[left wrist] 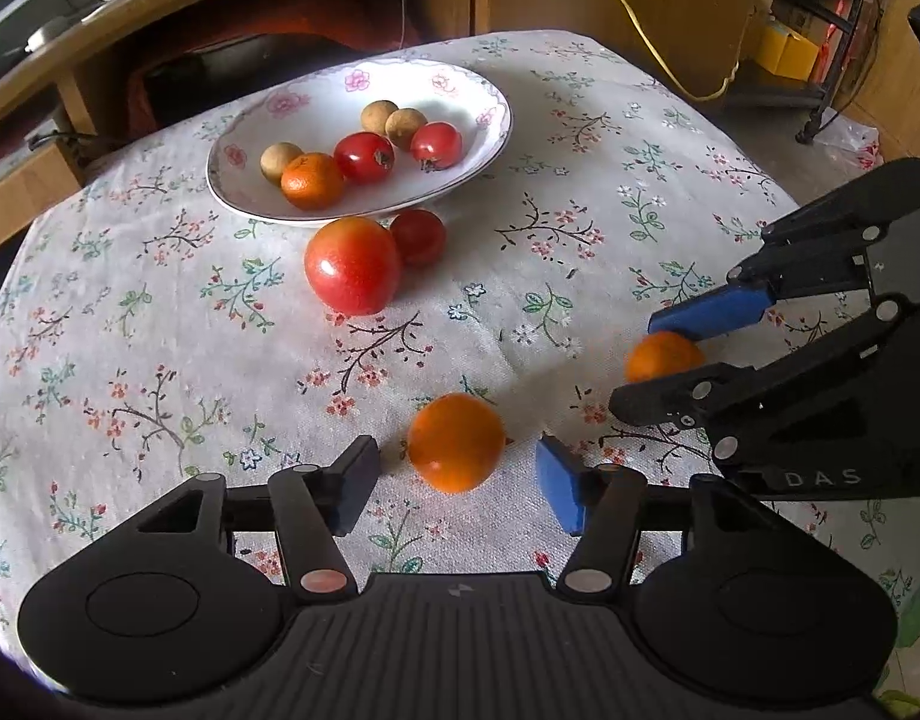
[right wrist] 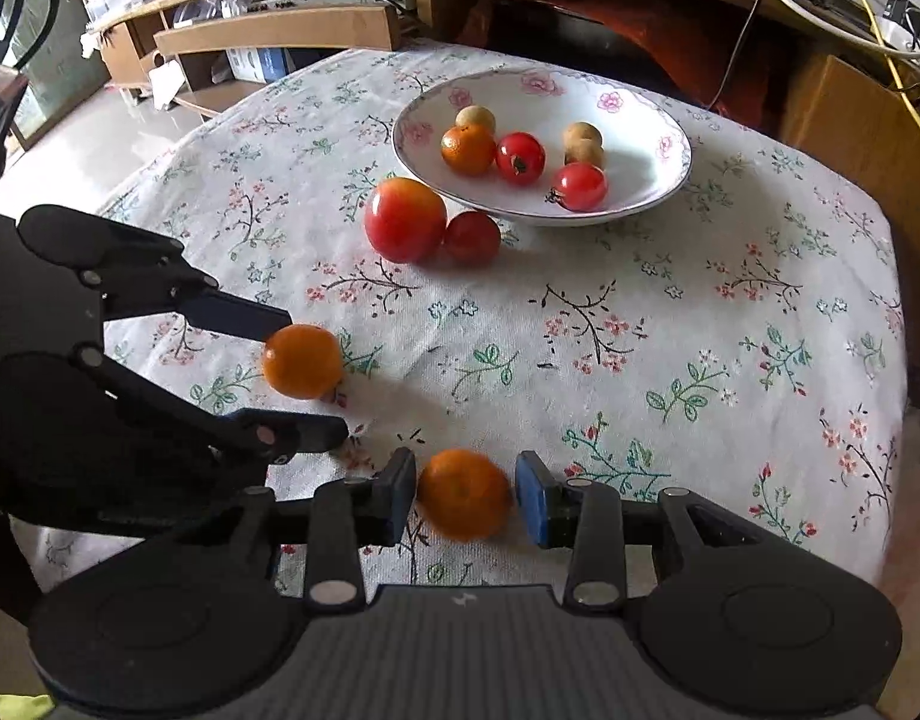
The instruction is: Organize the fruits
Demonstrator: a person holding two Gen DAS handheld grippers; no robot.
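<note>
Both hand-held grippers, left [left wrist: 457,489] and right [right wrist: 466,495], gape around separate oranges [left wrist: 455,441] [right wrist: 463,493], seemingly without touching.

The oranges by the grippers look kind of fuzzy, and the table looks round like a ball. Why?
Left wrist view: the orange between the open left gripper is slightly motion-blurred; the big tomato shows a window glare spot. Right wrist view: the orange at the right gripper is smeared too. Both views: the fisheye lens bends the tablecloth edges.
</note>
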